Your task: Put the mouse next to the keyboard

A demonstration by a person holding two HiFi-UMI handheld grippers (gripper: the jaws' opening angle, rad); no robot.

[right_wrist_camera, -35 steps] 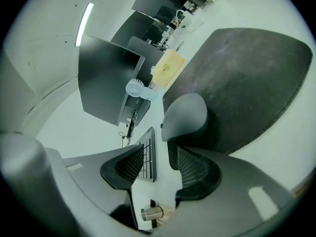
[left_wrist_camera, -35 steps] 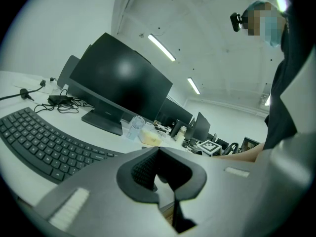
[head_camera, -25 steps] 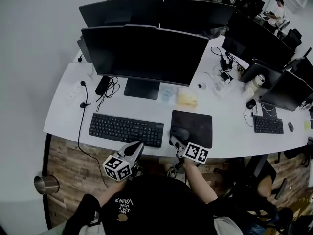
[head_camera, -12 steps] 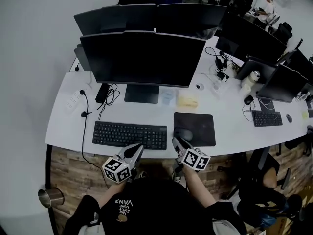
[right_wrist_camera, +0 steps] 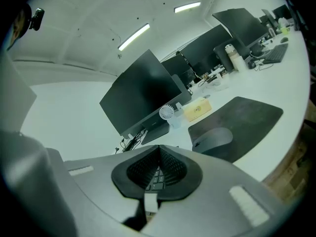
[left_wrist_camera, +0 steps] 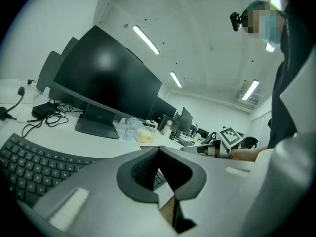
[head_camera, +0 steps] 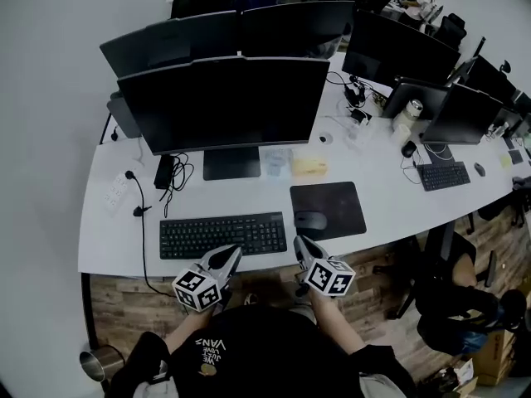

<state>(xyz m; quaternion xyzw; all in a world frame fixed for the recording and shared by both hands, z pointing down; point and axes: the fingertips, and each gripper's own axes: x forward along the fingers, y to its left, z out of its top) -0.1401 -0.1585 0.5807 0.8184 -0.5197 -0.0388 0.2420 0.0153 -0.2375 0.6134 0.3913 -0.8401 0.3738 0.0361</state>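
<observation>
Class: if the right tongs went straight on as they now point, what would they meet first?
Probably the right end of the black keyboard: its keys show just past the shut right tongs. The dark grey computer mouse lies off to the right.

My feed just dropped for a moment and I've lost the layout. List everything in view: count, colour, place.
desk: one, white, curved across the view
near monitor: one, black, mid-desk
other monitors: several, black, behind it and to the right
keyboard: one, black, in front of the near monitor
mouse pad: one, black, right of the keyboard
mouse: one, dark grey, on the pad's left part
power strip: one, white, desk's left end
yellow box: one, by the monitor stand
second keyboard: one, black, far right
metal container: one, silver, floor, lower left
left gripper: grey, shut, empty, at the keyboard's near edge
right gripper: grey, shut, empty, just short of the mouse
</observation>
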